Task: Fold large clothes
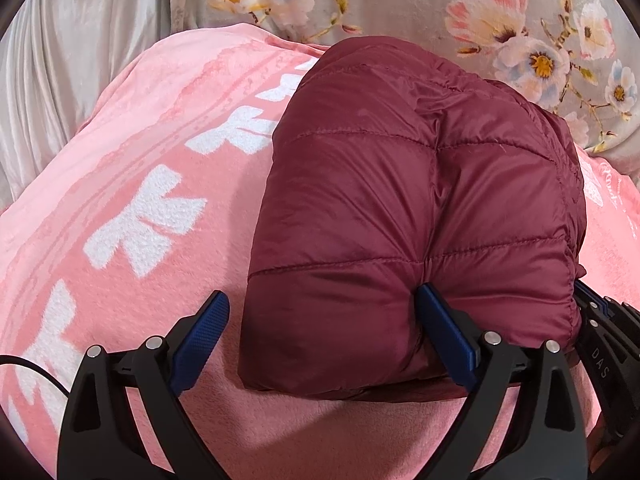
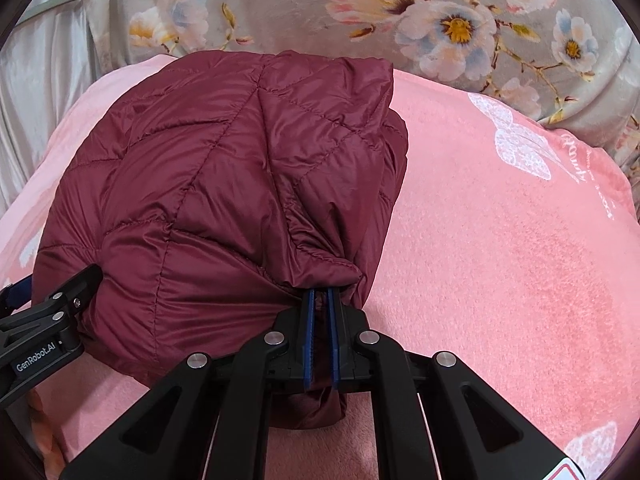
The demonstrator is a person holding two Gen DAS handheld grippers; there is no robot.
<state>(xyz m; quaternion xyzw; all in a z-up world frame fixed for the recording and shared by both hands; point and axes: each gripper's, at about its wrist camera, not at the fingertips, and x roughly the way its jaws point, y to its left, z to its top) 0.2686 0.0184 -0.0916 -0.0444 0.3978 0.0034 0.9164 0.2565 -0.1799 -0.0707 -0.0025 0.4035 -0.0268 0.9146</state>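
Observation:
A maroon quilted puffer jacket point(image 1: 420, 208) lies folded into a thick bundle on a pink blanket point(image 1: 132, 184). My left gripper point(image 1: 322, 300) is open at the bundle's near left corner; its right finger presses the jacket's near edge and its left finger is over the blanket. In the right wrist view my right gripper point(image 2: 320, 300) is shut on a fold at the near right edge of the jacket point(image 2: 224, 176). The left gripper point(image 2: 48, 304) shows at that view's left edge against the jacket. The right gripper point(image 1: 600, 312) shows at the left wrist view's right edge.
The pink blanket point(image 2: 500, 240) with white patterns covers the bed on both sides of the jacket. A grey floral cover point(image 2: 400, 12) lies behind it. Pale satin fabric point(image 1: 60, 64) hangs at the far left.

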